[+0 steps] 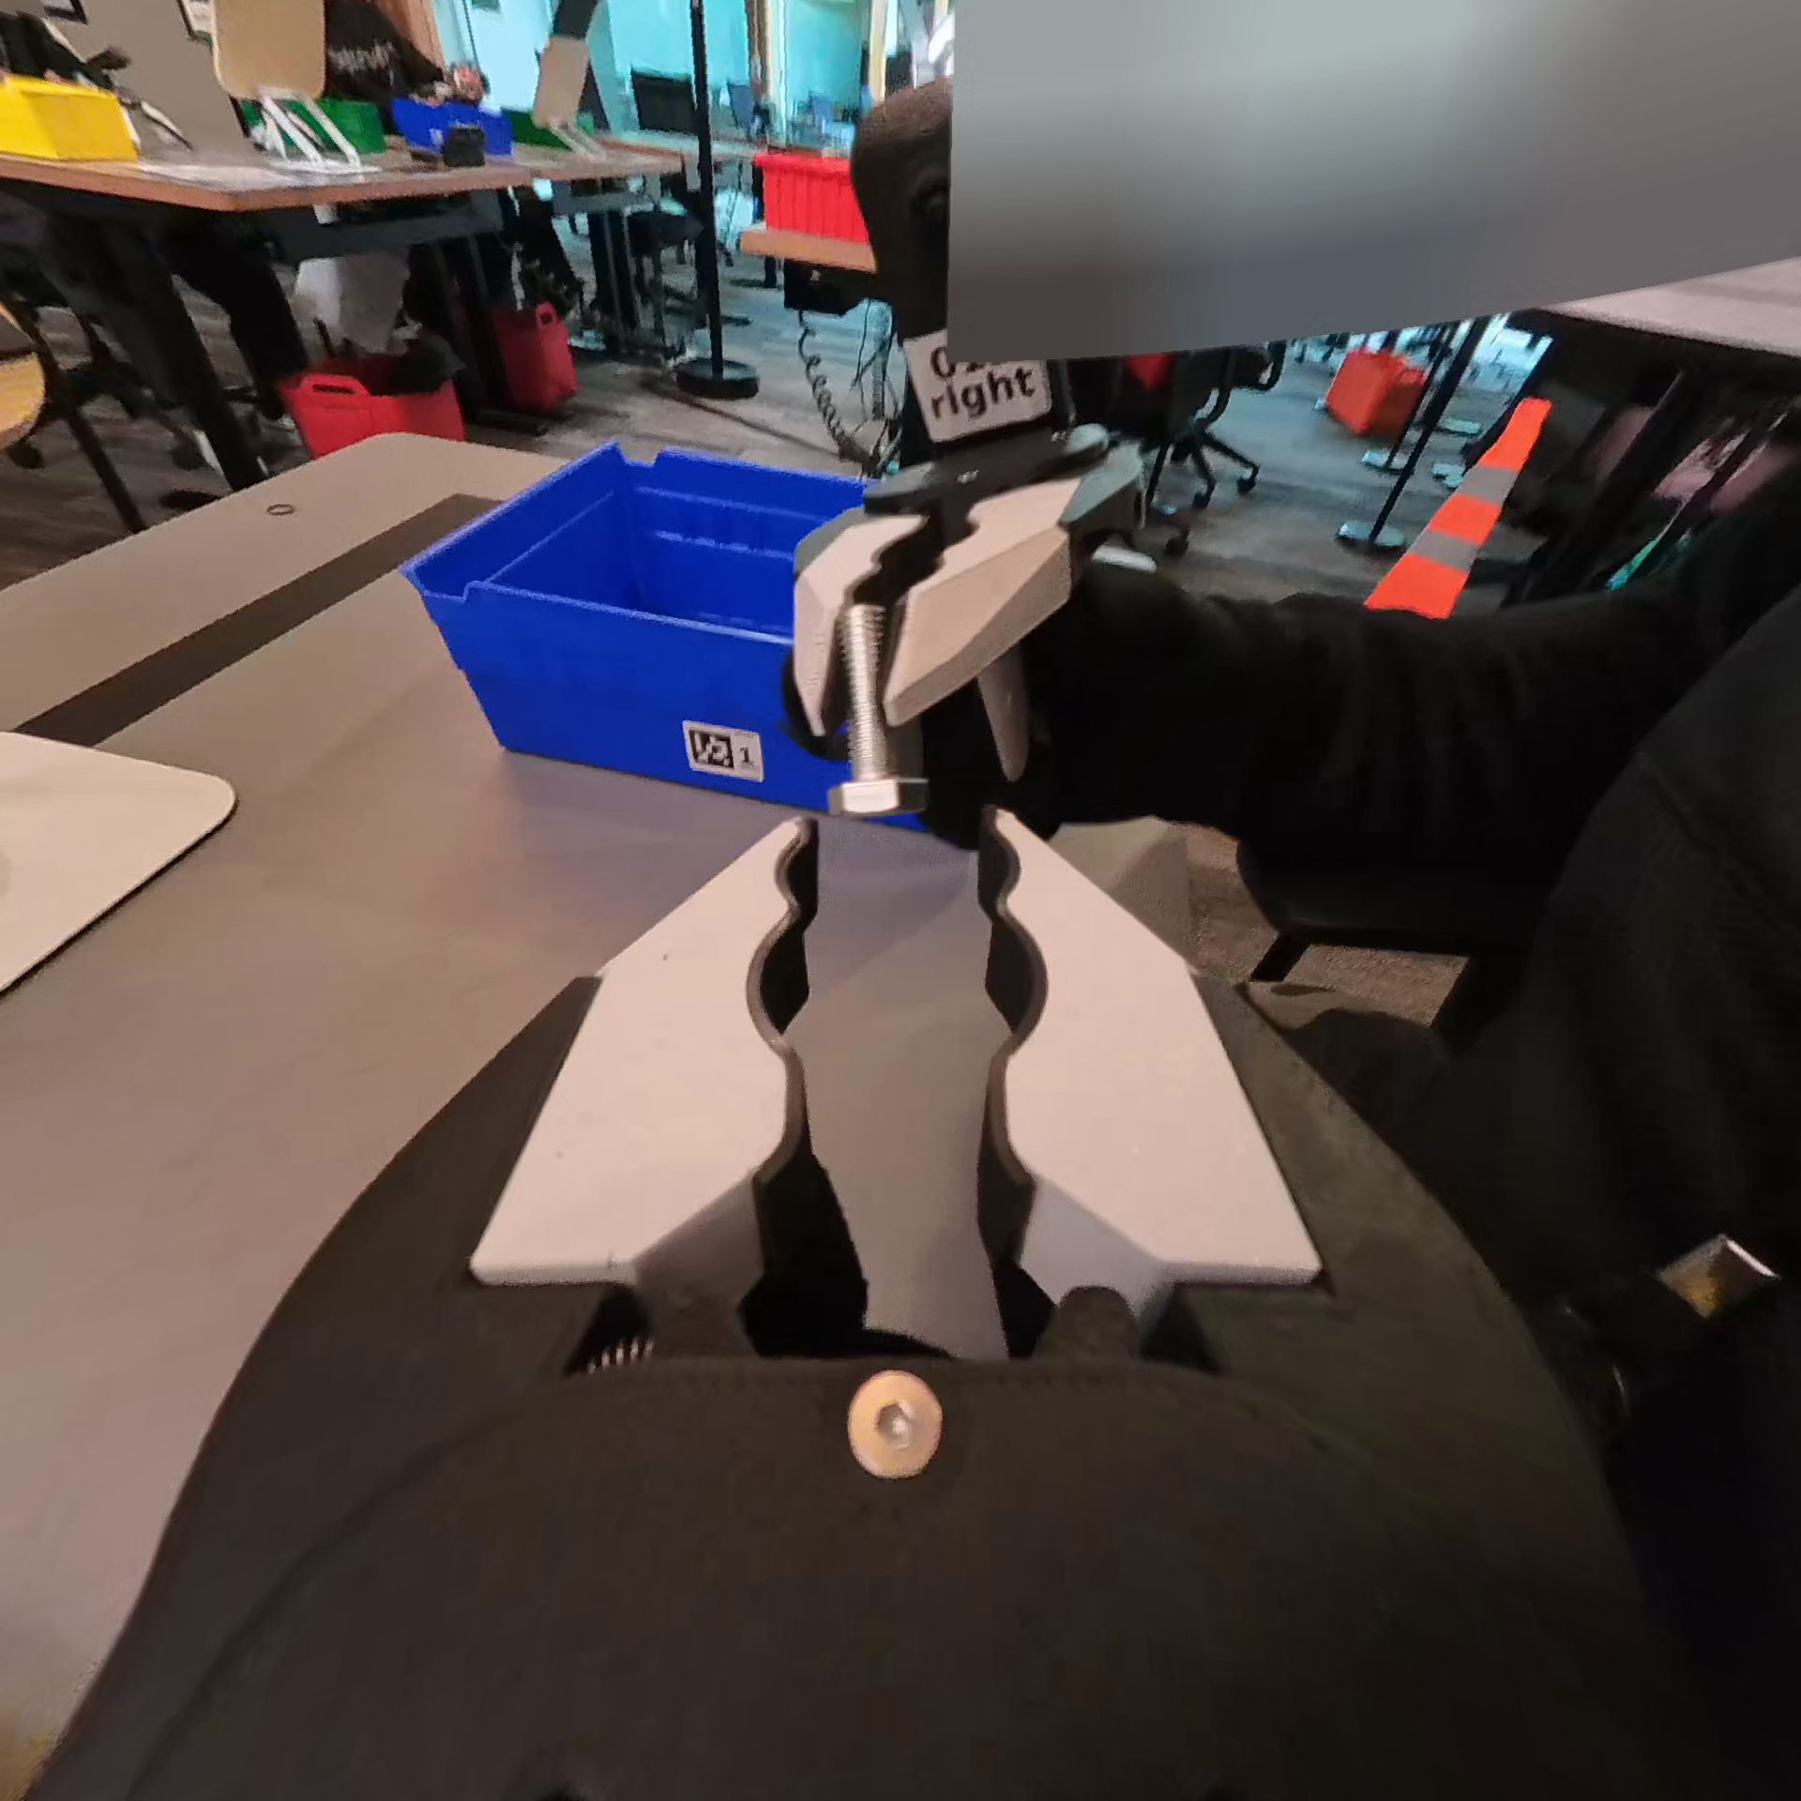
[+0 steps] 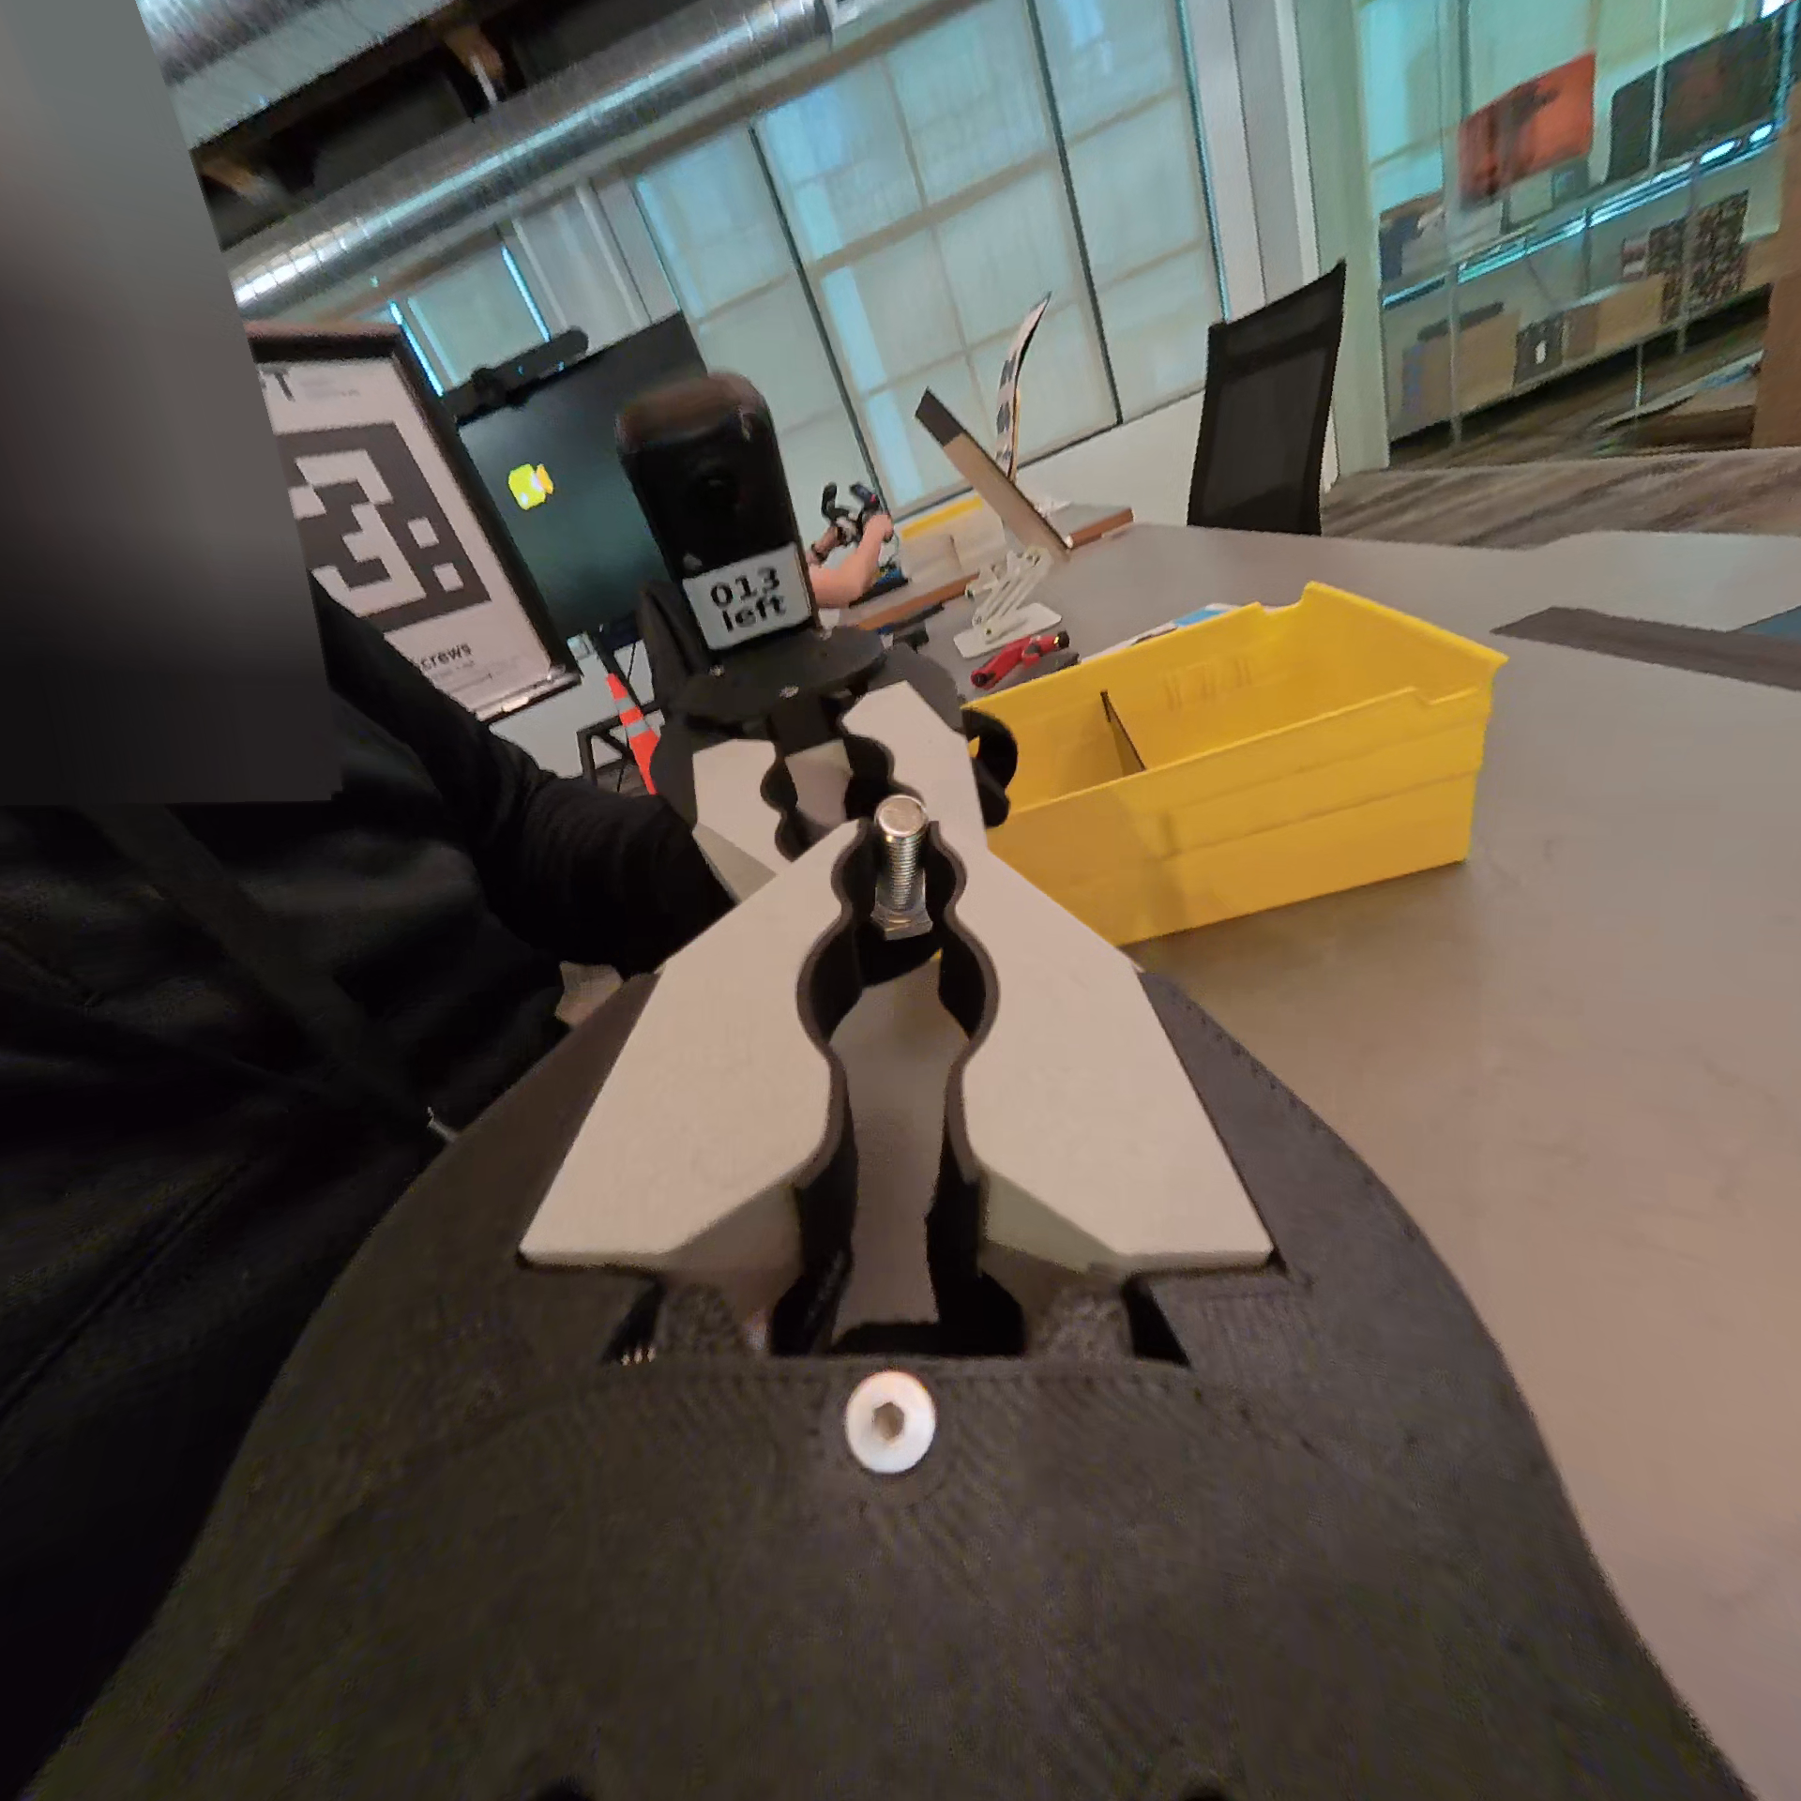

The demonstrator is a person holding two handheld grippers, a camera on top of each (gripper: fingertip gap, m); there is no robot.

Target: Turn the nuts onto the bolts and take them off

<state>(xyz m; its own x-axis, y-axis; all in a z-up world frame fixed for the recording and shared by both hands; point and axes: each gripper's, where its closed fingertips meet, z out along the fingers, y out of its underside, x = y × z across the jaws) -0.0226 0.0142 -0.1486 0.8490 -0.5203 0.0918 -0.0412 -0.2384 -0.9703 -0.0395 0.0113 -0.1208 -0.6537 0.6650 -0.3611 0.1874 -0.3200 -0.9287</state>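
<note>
The right gripper (image 1: 858,721) is clamped on a bare bolt (image 1: 870,707) by its threaded shank, held in the air above the grey table (image 1: 409,975), head pointing down in the left wrist view. The left gripper (image 1: 892,843) stands spread and empty, its tips just below the bolt head. No nut is visible on the bolt or anywhere else — the blue bin (image 1: 624,594) and yellow bin (image 2: 1257,770) show no contents from these angles. Judgement: no nut is threaded on at present; threading remains to be done.
</note>
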